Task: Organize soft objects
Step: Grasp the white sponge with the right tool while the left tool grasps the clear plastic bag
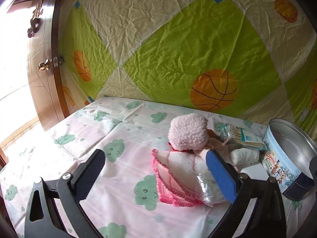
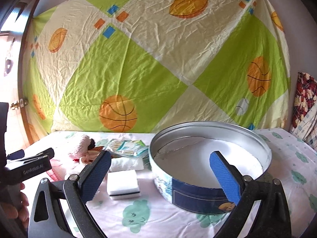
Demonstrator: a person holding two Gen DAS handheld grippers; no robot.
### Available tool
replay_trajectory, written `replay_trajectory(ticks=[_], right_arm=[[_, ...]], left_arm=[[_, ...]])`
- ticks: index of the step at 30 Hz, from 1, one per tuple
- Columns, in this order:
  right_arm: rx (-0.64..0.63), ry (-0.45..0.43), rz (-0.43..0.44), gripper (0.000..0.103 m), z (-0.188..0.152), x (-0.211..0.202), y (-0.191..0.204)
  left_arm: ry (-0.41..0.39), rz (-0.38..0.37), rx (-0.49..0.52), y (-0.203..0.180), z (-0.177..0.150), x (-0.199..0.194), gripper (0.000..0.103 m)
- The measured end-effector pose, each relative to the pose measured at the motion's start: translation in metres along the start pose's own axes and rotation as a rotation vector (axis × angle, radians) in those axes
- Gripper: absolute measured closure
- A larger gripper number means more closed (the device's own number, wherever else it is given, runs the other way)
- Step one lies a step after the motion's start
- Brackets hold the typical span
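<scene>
Pink-edged white cloth, folded and soft, lies on the cloud-printed surface beside a round metal biscuit tin with a blue printed wall, which I take as the landmark for everything else. Between that cloth and the tin sits a loose heap: a fluffy pale pink fleece ball on top, a packet of cotton swabs behind it, a rolled white bandage close against the tin's wall, and a clear plastic pouch resting on the cloth's near corner. A white sponge block with a dark stripe lies just beside the tin on the heap's side. The tin stands open and looks empty, so it is probably the place meant to receive the soft things. The left tool is spread wide and grasps nothing; its blue pad lies just over the cloth's tin-side edge, seemingly lined up to pinch the cloth. The right tool is likewise released and empty, one finger over the tin's inside and the other outside near the sponge, perhaps ready to steady the tin.
</scene>
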State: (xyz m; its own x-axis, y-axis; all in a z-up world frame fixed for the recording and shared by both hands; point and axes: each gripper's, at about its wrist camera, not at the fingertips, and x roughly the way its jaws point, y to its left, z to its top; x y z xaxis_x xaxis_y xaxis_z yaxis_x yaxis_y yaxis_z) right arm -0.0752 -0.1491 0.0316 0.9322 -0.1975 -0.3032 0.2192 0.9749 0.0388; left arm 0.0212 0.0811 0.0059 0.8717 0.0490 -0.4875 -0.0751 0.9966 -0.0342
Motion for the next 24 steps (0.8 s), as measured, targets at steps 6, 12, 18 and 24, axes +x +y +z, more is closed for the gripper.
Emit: replay_trajectory(ticks=[6, 12, 18, 24], right_arm=[[-0.04, 0.177, 0.181, 0.01, -0.009, 0.025, 0.027], [-0.067, 0.403, 0.197, 0.01, -0.022, 0.069, 0.045], [-0.119, 0.533, 0.093, 0.01, -0.028, 0.108, 0.056], [-0.155, 0.615, 0.106, 0.022, -0.033, 0.135, 0.067]], left_arm=[[-0.003, 0.078, -0.003, 0.033, 0.003, 0.01, 0.0], [0.051, 0.004, -0.026, 0.036, 0.001, 0.017, 0.0], [0.013, -0.048, 0.046, 0.018, 0.0, 0.008, 0.0], [-0.027, -0.125, 0.124, 0.0, -0.001, -0.003, 0.002]])
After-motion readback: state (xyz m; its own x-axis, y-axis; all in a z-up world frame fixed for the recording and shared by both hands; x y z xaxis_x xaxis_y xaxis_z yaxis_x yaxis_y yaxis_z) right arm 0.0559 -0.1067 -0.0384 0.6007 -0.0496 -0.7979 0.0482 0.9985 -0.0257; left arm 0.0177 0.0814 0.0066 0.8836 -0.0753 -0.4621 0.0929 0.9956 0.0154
